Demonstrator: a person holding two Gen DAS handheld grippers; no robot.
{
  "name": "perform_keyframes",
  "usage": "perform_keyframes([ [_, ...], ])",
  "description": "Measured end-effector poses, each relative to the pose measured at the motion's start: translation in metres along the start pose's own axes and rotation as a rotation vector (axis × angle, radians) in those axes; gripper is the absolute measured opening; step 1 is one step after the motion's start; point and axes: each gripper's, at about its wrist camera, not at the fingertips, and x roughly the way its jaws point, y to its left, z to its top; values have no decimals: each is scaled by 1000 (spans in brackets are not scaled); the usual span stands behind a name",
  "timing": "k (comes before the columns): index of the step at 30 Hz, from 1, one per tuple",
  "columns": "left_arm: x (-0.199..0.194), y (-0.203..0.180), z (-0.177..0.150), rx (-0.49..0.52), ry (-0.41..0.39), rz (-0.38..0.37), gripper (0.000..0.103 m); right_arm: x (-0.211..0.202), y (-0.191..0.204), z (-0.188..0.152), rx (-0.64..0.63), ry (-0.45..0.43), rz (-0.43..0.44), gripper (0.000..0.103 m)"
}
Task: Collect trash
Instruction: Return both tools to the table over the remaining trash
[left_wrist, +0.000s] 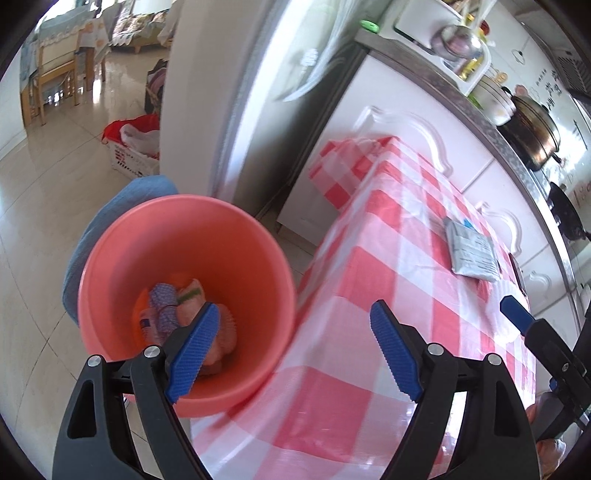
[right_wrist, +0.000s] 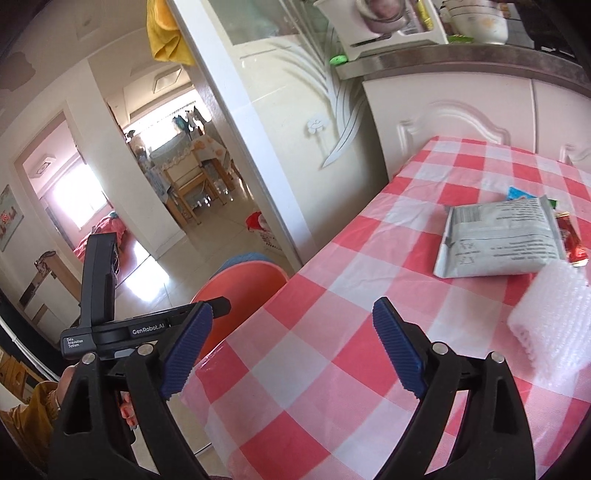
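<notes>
Both grippers empty, trash waiting on the worktop

The left gripper (left_wrist: 291, 349) hangs wide and empty over the pink bucket (left_wrist: 177, 258), which holds wrappers already; the right gripper (right_wrist: 291, 350) is wide and empty too. From it, the grey pouch (right_wrist: 495, 240) lies at one o'clock on the checked worktop (right_wrist: 332, 332), the white foam net (right_wrist: 546, 325) at three. Best take the near foam first, pinching lightly. The left tool reads "GenRobot.AI"; the pouch print is illegible.
</notes>
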Motion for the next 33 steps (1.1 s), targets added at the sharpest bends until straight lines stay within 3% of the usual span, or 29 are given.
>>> perform_keyframes([
  [10,-1,-61,-2,103,10,-29,89,-46,-29,-7,59,-114,-34,89],
  [23,4,-113,-11,185,65,-28,91,-95,-78,-6,162,-248,-54,94],
  [29,8,-134,-17,222,87,-24,91,-121,-121,-14,284,-328,-115,94],
  [33,10,-149,-22,258,99,-19,91,-128,-157,-21,382,-316,-164,94],
])
